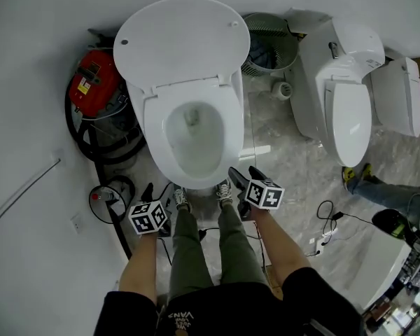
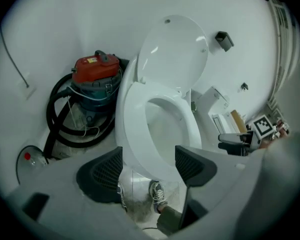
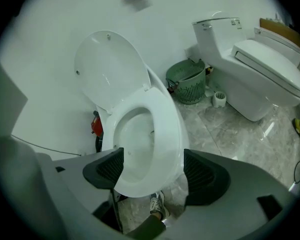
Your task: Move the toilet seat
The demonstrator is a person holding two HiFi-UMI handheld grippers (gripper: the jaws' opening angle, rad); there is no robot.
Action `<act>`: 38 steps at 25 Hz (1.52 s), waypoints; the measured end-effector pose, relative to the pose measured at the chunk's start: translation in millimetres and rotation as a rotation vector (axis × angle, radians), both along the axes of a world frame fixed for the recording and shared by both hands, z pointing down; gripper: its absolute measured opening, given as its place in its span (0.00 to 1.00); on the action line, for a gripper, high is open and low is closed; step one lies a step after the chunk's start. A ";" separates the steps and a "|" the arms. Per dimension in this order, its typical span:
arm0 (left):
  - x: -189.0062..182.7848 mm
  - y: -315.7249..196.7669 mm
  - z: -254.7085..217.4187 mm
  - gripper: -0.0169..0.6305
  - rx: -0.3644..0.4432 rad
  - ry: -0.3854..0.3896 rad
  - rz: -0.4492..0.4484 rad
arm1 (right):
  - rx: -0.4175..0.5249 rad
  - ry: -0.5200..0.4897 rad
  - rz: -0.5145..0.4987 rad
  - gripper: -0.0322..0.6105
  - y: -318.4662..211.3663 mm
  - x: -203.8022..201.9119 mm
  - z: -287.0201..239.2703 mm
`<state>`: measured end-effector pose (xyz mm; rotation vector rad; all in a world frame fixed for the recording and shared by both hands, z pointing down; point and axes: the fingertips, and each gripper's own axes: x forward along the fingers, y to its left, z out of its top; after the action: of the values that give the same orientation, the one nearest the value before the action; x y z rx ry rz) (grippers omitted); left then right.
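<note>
Likely stiff, slick and hinged at the back, the toilet seat (image 1: 154, 128) wants a front-rim hold; the left gripper (image 2: 149, 167) and right gripper (image 3: 152, 170) jaws stand spread, pinching nothing.

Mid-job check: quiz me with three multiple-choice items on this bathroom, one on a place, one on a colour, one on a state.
1. The vacuum cleaner stands:
A. between the toilets
B. left of the open toilet
C. behind the person
2. The basket is:
A. green
B. red
C. black
3. The open toilet's lid is:
A. shut
B. raised
C. lying on the floor

1 B: the head view shows it at that side.
2 A: its slatted wall is green.
3 B: it stands tipped back.
</note>
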<state>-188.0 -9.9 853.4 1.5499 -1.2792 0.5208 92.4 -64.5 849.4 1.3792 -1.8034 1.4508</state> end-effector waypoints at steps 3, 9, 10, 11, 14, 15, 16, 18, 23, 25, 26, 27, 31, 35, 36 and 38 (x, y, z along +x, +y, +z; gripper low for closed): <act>1.4 5.1 18.1 0.55 -0.040 0.037 -0.036 | -0.044 -0.011 0.012 0.61 9.1 -0.7 21.3; 14.1 14.5 52.7 0.63 -0.130 0.165 -0.161 | -0.155 -0.093 0.168 0.61 27.2 -3.2 58.8; 16.1 15.1 57.6 0.63 -0.141 0.182 -0.182 | -0.165 -0.103 0.181 0.61 28.7 -4.9 63.4; 17.9 15.4 62.0 0.64 -0.149 0.194 -0.200 | -0.172 -0.108 0.180 0.62 30.1 -7.2 67.6; 25.0 11.5 70.9 0.64 -0.150 0.235 -0.238 | -0.183 -0.113 0.159 0.62 32.7 -13.5 79.1; 27.1 9.7 73.6 0.64 -0.150 0.247 -0.247 | -0.187 -0.117 0.163 0.62 33.1 -14.2 82.8; 29.1 8.3 76.4 0.64 -0.151 0.257 -0.254 | -0.192 -0.123 0.175 0.62 33.4 -14.0 86.4; 32.9 6.5 81.5 0.64 -0.156 0.274 -0.267 | -0.202 -0.144 0.220 0.62 34.2 -11.5 92.3; 39.6 0.6 88.8 0.64 -0.163 0.320 -0.319 | -0.193 -0.206 0.295 0.62 33.3 -11.2 96.6; 43.0 -2.7 91.1 0.64 -0.165 0.333 -0.333 | -0.190 -0.219 0.291 0.62 32.9 -14.6 97.6; 45.0 -4.0 92.0 0.64 -0.167 0.337 -0.335 | -0.190 -0.224 0.288 0.62 32.8 -16.5 98.3; 46.8 -5.1 92.8 0.64 -0.169 0.338 -0.334 | -0.190 -0.229 0.286 0.62 32.6 -18.7 98.8; 48.7 -7.6 93.5 0.65 -0.164 0.335 -0.346 | -0.184 -0.244 0.276 0.62 28.9 -29.3 99.4; 49.5 -7.2 89.6 0.65 -0.153 0.338 -0.368 | -0.184 -0.243 0.274 0.63 28.6 -32.5 96.7; 49.8 -7.0 88.3 0.65 -0.150 0.341 -0.374 | -0.184 -0.246 0.272 0.63 28.8 -32.4 95.7; 50.0 -6.6 85.8 0.64 -0.145 0.350 -0.386 | -0.184 -0.248 0.263 0.63 29.5 -32.1 94.4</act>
<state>-138.0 -16.5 939.2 1.1717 -1.1971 0.0855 60.3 -35.0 943.7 1.4347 -1.6234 1.9483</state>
